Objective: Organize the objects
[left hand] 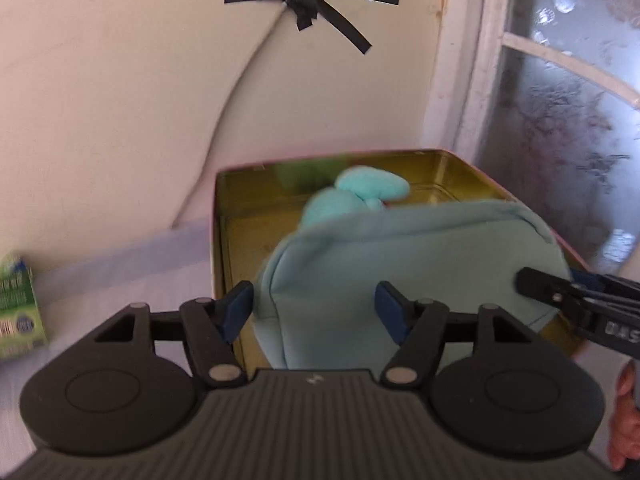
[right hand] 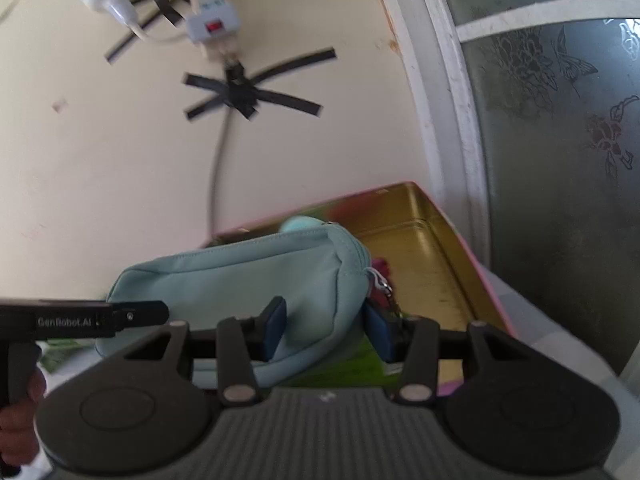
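Item: soft pale-blue fabric zip pouch point(right hand: 248, 280), rounded corners, stitched piping along the seams, metal zip pull with a small dangling charm at its right end. Location: carried over the open gold-lined tin box with pink outer walls point(left hand: 248, 200), one end already above the box interior. Judged to be on its way into the box, the container for the tidying.

Holding: two-handed, one claw toward each end, likely because the pouch is limp and would sag from a single pinch. Left claw point(left hand: 316, 312): blue pads set wide with the pouch body bulging between them; whether they press the cloth cannot be told. Right claw point(right hand: 328, 332): pads flank the zip end of the pouch, the right pad showing a slight gap, so it reads as loosened rather than pinching.

Contents of box: a fluffy turquoise plush piece point(left hand: 360, 196), lobed and fuzzy; a green blur behind it, unidentified.

Box interior: smooth, reflective metal, square with rolled rim.

Nearby: small green printed carton point(left hand: 20, 308) on the pale table point(left hand: 120, 292), well apart to the left.
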Demonstrator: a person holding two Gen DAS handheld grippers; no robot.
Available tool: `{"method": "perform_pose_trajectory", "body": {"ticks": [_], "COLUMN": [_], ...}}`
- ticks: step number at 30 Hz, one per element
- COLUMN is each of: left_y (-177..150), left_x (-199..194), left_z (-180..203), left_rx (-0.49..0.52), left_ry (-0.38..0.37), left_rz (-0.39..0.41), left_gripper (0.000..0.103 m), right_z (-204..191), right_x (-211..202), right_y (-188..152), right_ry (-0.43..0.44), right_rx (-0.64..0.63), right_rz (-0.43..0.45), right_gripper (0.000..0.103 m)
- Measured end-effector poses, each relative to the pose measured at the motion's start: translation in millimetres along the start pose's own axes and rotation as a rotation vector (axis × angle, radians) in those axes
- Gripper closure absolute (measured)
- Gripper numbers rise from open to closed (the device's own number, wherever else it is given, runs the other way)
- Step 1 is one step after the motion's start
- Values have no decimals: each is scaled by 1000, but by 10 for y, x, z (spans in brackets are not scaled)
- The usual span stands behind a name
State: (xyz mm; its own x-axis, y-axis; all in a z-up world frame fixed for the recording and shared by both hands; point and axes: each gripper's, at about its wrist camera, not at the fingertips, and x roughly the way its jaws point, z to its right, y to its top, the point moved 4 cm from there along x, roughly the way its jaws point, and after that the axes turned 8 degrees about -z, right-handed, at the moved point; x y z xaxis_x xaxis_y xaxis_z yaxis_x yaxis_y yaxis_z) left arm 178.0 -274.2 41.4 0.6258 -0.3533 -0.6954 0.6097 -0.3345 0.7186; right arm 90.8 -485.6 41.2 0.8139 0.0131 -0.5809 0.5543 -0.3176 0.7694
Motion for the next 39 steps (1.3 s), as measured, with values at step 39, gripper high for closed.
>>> {"method": "perform_pose_trajectory", "body": {"ticks": [39], "left_y": [-1470], "left_x": [-1053], "left_z": [-1110], "left_rx": [-168], "left_ry": [264], "left_rz": [35], "left_gripper": [21], "right_z": [-1486], "right_x": [-721], "right_y": [-1248], "right_ry": [125], "right_rx": [-125], "right_rz": [62], "right_gripper": [21]}}
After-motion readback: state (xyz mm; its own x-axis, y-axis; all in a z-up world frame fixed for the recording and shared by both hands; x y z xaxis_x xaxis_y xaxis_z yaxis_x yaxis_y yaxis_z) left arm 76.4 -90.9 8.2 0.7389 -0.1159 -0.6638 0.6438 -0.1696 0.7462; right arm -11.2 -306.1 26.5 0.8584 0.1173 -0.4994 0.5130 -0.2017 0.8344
